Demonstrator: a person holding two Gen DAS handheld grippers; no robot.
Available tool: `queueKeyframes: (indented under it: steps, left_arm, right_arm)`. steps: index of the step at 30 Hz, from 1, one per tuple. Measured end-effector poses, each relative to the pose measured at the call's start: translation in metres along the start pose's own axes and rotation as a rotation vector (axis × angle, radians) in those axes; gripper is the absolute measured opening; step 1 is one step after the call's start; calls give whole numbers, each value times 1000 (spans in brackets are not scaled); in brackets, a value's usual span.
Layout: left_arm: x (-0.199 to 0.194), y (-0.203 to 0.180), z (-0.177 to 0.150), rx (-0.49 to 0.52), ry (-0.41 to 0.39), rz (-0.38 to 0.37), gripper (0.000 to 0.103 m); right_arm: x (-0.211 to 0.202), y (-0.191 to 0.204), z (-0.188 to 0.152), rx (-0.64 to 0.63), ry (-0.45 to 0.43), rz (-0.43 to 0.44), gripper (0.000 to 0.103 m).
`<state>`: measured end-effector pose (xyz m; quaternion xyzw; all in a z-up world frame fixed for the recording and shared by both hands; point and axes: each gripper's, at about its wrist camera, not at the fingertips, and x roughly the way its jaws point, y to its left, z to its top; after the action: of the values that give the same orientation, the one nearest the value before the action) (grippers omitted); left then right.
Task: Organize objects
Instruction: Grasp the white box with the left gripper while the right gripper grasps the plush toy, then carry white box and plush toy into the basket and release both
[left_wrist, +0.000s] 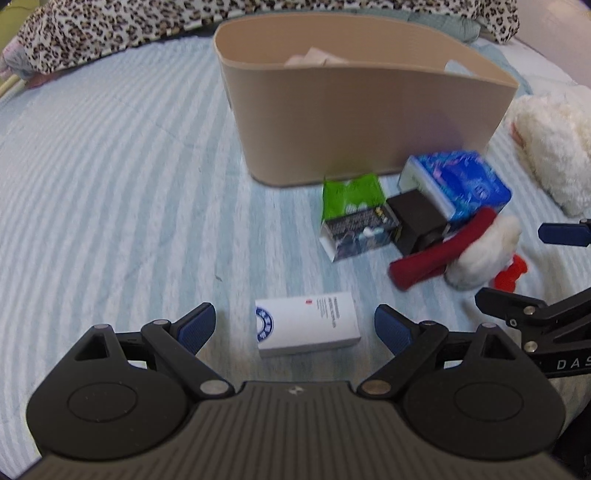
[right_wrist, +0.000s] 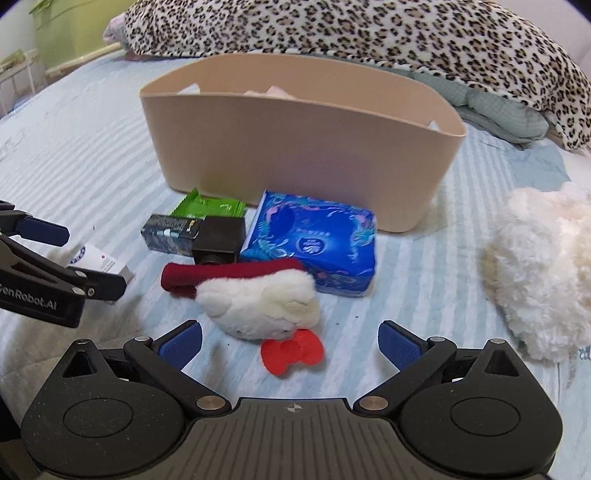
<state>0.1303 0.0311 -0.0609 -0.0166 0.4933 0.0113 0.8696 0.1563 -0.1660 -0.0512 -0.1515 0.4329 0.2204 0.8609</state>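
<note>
Left wrist view shows the white box (left_wrist: 308, 325) lying on the striped bed cover (left_wrist: 110, 184), right between your left gripper (left_wrist: 295, 326) fingers, which are spread wide and hold nothing. Your right gripper (right_wrist: 290, 341) is wide too, empty, just over the white plush toy (right_wrist: 258, 301) with its red bow (right_wrist: 291, 350). Behind sit the blue tissue pack (right_wrist: 314, 243), black cube (right_wrist: 218, 236), dark box (right_wrist: 170, 230) and green packet (right_wrist: 207, 206), all outside the tan bin (right_wrist: 295, 147). Something pale is in the bin already, so I think you have most of the job left
</note>
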Motion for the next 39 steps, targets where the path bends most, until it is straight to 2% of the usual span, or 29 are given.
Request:
queueKeyframes:
  steps: [4,8,11,16,21,23,24,26,27,28,29,34,39]
  left_arm:
    - [11,3,-2,-7,30,8,93]
    - [16,6,-4,-26,15,36,95]
    - [21,8,-6,-34,10,78,103]
    - [26,17,-4,-58,33,34,103]
    - [25,17,-4,-34,24,24,103]
    - [24,18,-5,-38,19,19,102]
    - [23,18,-5,-38,16,14,99]
    - [18,17,-4,-23,-4,10,82]
    - [16,15,-4,-10,-14,8,76]
    - [14,14,-3,1,-22,5,64]
    - [12,13,-3,8,-28,0,61]
    - [1,12,-2,27,-28,-16,60]
    - [-26,10,6,46,-109,-16,60]
  right_arm:
    - [9,6,1,-13,-3,-10,103]
    - [16,10,3,10,-11,-12,103]
    - [20,11,4,32,-15,-15,103]
    - [23,10,3,56,-19,-21,103]
    - [25,8,4,62,-17,-25,93]
    - [25,6,3,73,-14,-11,80]
    - [25,6,3,73,-15,-2,76]
    - [23,8,3,65,-17,13,61]
    - [22,9,2,62,-17,21,59]
    - [21,10,2,60,-20,18,58]
    - [19,11,1,54,-23,17,57]
    - [5,10,2,49,-42,13,56]
    - [-18,-3,6,101,-78,20,56]
